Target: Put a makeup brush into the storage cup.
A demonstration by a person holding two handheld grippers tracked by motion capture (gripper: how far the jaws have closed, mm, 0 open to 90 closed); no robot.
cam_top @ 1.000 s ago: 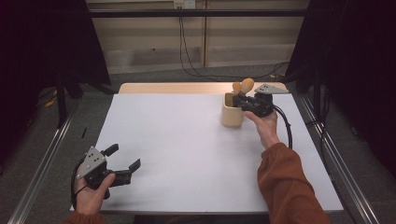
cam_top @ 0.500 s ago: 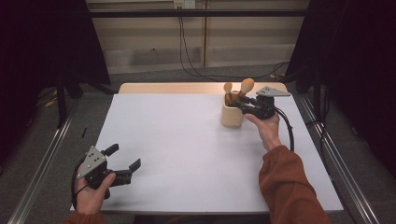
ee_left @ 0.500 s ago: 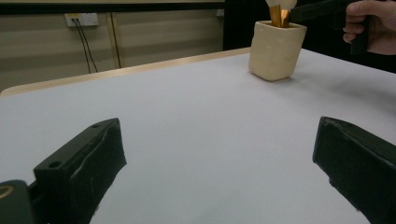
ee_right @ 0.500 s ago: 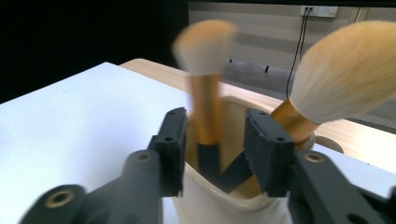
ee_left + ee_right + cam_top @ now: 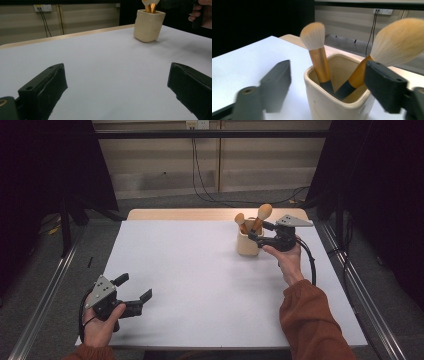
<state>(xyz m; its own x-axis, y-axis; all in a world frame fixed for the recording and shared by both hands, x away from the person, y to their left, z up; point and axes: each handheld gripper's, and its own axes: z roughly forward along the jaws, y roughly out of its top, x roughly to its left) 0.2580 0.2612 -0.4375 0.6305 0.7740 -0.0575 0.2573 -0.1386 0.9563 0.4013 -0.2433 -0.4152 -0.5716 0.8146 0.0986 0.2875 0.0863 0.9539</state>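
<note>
A cream cup [image 5: 248, 245] stands at the table's back right and holds two brushes upright. The small brush [image 5: 315, 35] leans left and the large brush [image 5: 402, 42] leans right. My right gripper [image 5: 257, 234] is at the cup's right side, open; its jaws have just been opening. In the right gripper view the cup [image 5: 332, 100] sits between the parted jaws of the right gripper [image 5: 328, 72], and the large brush's handle passes just beside the right-hand jaw. My left gripper [image 5: 135, 287] rests open at the front left, with nothing between the jaws of the left gripper [image 5: 117, 75].
A white sheet [image 5: 200, 270] covers the table, with a wooden strip [image 5: 180, 214] showing at the back edge. Metal rails [image 5: 45, 295] run along both sides. The right gripper's cable [image 5: 312, 265] loops beside the forearm.
The right gripper's jaws have spread apart around the cup top. The large brush now leans in the cup beside the small one. The left hand has stayed put.
</note>
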